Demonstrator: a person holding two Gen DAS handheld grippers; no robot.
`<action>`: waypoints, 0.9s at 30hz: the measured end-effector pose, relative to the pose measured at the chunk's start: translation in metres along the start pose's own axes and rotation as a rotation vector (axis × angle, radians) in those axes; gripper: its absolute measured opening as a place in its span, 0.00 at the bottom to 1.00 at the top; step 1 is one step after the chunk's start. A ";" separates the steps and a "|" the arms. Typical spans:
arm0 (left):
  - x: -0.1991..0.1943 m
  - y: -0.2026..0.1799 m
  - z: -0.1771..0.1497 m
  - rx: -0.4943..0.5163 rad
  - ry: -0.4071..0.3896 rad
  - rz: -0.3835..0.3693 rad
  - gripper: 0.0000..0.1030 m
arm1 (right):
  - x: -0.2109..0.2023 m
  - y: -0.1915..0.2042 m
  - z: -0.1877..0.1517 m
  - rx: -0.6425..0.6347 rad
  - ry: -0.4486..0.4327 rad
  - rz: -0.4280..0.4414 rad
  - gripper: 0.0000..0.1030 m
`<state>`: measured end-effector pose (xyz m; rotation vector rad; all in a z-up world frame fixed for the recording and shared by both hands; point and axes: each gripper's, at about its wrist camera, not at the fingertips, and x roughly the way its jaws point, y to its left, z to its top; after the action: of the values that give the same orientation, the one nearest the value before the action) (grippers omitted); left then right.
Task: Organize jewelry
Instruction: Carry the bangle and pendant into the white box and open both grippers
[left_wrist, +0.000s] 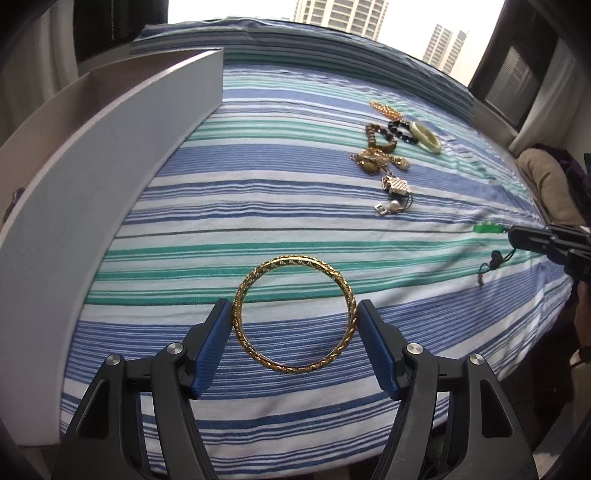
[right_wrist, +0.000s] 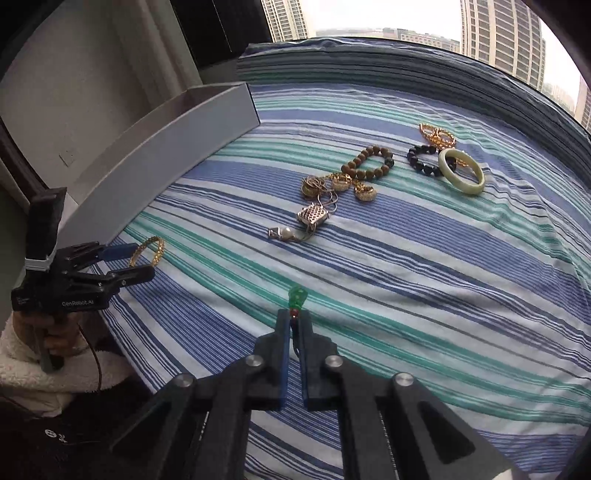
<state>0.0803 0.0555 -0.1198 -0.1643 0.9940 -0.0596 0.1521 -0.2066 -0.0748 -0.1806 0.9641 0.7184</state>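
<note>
Left claw (left_wrist: 295, 321) grips the gold bangle (left_wrist: 293, 314) across its width at nine and three o'clock: rigid, light, slick metal. Right claw (right_wrist: 293, 323) is pinched shut on the green pendant's (right_wrist: 297, 296) limp cord above the bed (right_wrist: 424, 295).

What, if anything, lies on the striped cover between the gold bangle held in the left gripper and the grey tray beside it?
Nothing visible. The gold bangle sits between the left gripper's fingers, and only bare striped cover separates it from the grey tray. The remaining jewelry pile lies on the other side.
</note>
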 end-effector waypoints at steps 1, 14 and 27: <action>-0.007 -0.001 0.001 0.005 -0.009 -0.002 0.68 | -0.008 0.003 0.003 -0.008 -0.019 0.011 0.05; -0.082 0.000 0.003 0.022 -0.143 -0.002 0.68 | -0.113 0.115 0.013 -0.419 -0.384 0.151 0.04; -0.119 0.040 0.012 -0.087 -0.145 -0.025 0.68 | -0.107 0.135 0.046 -0.321 -0.372 0.356 0.05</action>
<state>0.0244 0.1109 -0.0217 -0.2570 0.8506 -0.0272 0.0597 -0.1353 0.0597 -0.1495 0.5232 1.1889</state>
